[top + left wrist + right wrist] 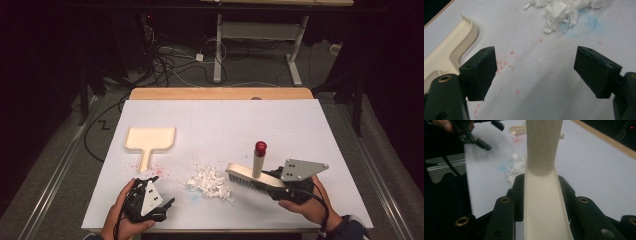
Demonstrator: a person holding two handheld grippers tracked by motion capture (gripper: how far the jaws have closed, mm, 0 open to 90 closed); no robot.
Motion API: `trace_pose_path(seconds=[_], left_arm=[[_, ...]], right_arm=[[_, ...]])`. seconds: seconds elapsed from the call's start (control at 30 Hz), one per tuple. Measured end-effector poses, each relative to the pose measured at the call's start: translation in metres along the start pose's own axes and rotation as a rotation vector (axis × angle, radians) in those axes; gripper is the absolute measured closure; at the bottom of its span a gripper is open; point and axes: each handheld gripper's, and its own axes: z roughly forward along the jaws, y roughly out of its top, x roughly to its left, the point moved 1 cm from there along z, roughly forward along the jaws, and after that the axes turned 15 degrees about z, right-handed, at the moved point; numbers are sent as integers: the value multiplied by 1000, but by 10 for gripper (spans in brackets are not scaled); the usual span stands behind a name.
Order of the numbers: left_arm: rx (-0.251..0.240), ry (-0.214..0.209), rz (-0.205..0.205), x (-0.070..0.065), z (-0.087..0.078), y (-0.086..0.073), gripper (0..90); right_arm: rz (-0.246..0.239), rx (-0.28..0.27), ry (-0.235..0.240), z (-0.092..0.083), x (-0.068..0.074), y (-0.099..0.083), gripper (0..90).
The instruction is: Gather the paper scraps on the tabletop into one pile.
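A cream brush [248, 176] with white bristles and an upright handle tipped by a red cap [260, 147] hovers just right of a pile of white paper shreds [210, 182]. My right gripper [274, 183] is shut on the brush's back end; in the right gripper view the black jaws clamp the cream brush head [542, 202] on both sides. A cream dustpan [149, 140] lies flat at the table's left, handle toward me. My left gripper [159, 206] rests near the front left edge, open, its fingertips [482, 71] apart over bare paper, the dustpan [449, 55] to their left.
White paper [280, 125] covers the table; red specks [155, 172] dot it near the dustpan handle and a faint blue smear [581, 25] lies by the shreds [560, 11]. Beyond the far wooden edge [220, 93] are cables and desk legs on the floor.
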Motion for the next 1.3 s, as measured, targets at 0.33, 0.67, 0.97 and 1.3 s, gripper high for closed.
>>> trace_pose_path(seconds=[0.33, 0.67, 0.97, 1.3], left_arm=[[4, -1, 3, 0, 1, 1, 177], [3, -10, 6, 1, 5, 2, 177], [2, -12, 7, 0, 4, 2, 177], [0, -1, 0, 0, 1, 1, 177]], right_arm=[[25, 100, 75, -16, 11, -38, 681], [-13, 59, 114, 31, 8, -34, 682], [-30, -34, 115, 48, 4, -8, 681], [-1, -110, 45, 5, 4, -2, 679]])
